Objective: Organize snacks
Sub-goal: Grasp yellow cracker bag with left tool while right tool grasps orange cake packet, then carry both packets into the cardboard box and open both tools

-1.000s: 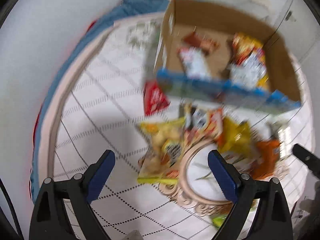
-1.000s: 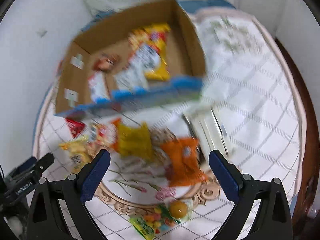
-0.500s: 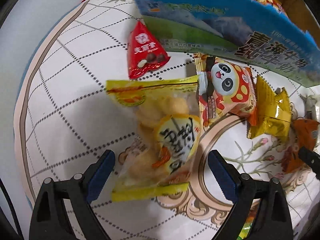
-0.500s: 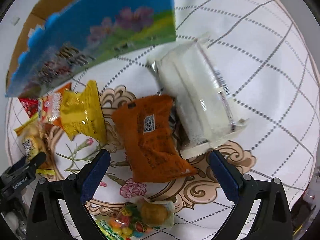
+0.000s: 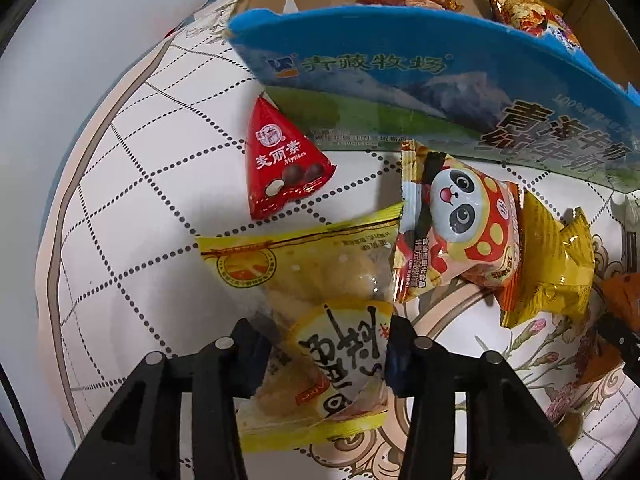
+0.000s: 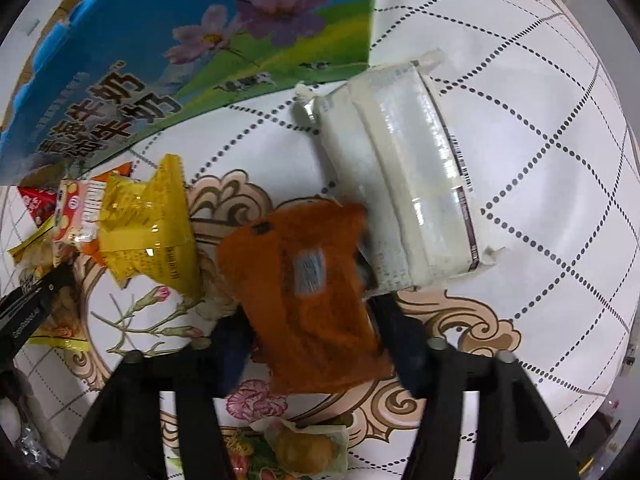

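Yellow chip bag (image 5: 316,344) pinched in left fingers (image 5: 250,356), orange packet (image 6: 308,300) in right fingers (image 6: 404,344), panda snack (image 5: 456,232) alongside.

We cannot read the orange packet (image 6: 308,300) between the fingers of the right gripper (image 6: 316,344): motion blur smears its label. Our dark fingers cover its lower corners, and it hides the near corner of the white pack (image 6: 404,200). A fruit sweet bag (image 6: 300,448) is cut off at the bottom edge. In the left view, the left gripper (image 5: 324,356) covers both sides of the yellow snack bag (image 5: 316,312). The carton's blue wall (image 5: 420,92) hides most of the snacks inside, and its right end runs out of view. The panda packet (image 5: 456,232) overlaps a yellow wrapper (image 5: 556,272).
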Available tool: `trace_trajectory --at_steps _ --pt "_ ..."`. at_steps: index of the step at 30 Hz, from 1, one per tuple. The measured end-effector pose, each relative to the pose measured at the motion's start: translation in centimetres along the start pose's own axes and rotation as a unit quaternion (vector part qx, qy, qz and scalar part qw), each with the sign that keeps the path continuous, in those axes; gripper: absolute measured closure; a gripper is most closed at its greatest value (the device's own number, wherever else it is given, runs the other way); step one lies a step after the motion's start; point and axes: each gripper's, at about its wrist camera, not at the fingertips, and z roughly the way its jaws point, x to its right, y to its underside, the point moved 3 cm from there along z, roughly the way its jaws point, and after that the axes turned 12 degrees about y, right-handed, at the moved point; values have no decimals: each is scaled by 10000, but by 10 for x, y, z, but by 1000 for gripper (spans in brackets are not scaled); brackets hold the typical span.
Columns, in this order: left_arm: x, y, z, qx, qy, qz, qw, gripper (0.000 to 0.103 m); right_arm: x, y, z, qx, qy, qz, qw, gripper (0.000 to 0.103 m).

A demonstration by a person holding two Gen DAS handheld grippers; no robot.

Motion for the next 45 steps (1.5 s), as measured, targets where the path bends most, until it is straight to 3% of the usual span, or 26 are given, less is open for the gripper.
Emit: trace_trajectory --at_steps 7,12,16,20,23,27,32,35,38,45 --pt "9 24 -15 -24 85 -57 9999 62 -5 17 -7 -17 -296 54 9995 55" --pt "6 58 -33 -106 232 -102 9996 62 -11 40 -14 -118 -644 146 9978 55" --pt "12 93 -55 -173 495 -223 9984 62 -17 59 -28 -211 -999 223 9945 56" --pt "20 96 -91 -16 852 -333 9958 62 -10 63 -56 -124 -1385 309 9898 56" --pt "29 68 -131 320 1137 -270 9926 62 0 47 -97 164 -1675 347 9851 56" --pt "40 2 -173 681 1352 7 9885 62 5 -2 -163 764 -1876 293 9788 56" --pt "49 -95 -176 705 1174 267 9902 62 15 -82 -213 1297 -1489 213 9801 56" --pt "42 -138 -155 529 960 385 9932 62 11 -122 -208 1251 -1184 173 9849 56" --pt "33 -161 -124 132 840 380 9956 62 6 -154 -187 1089 -833 124 9905 56" --pt "21 -169 -72 -390 775 101 9962 62 2 -179 -142 596 -658 207 9958 56"
